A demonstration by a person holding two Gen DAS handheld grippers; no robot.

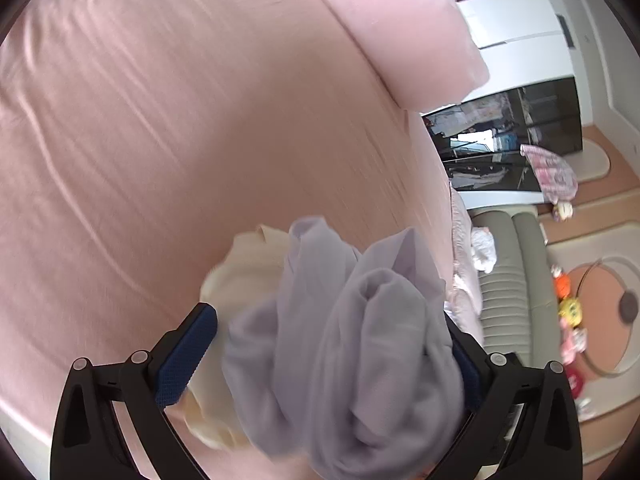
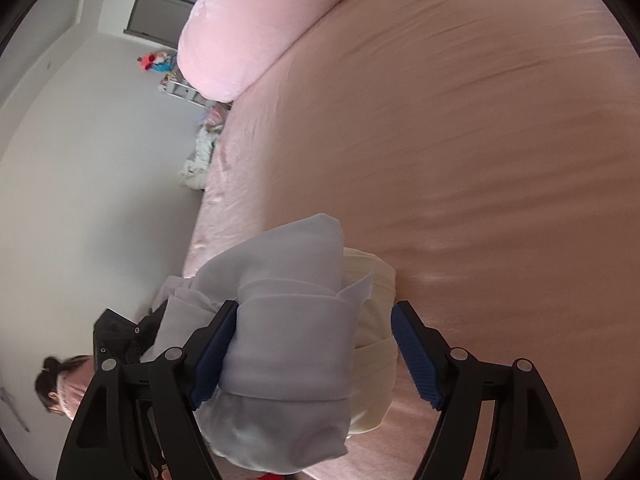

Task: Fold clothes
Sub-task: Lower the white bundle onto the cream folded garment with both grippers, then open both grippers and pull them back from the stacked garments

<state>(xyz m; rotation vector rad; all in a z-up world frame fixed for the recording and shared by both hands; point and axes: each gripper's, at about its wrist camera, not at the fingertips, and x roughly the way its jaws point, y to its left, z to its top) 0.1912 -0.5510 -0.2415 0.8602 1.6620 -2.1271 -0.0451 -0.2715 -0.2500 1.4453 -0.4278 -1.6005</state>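
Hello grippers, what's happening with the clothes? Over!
Left gripper open around lilac garment. Right gripper open, lilac bundle between. Cream garment beside it on pink bed. Nothing blocking.

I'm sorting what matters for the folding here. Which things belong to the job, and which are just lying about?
Job: lilac garment, cream garment, left gripper, right gripper, bed.

Lying about: pillow, toys, sofa, patterned cloth.
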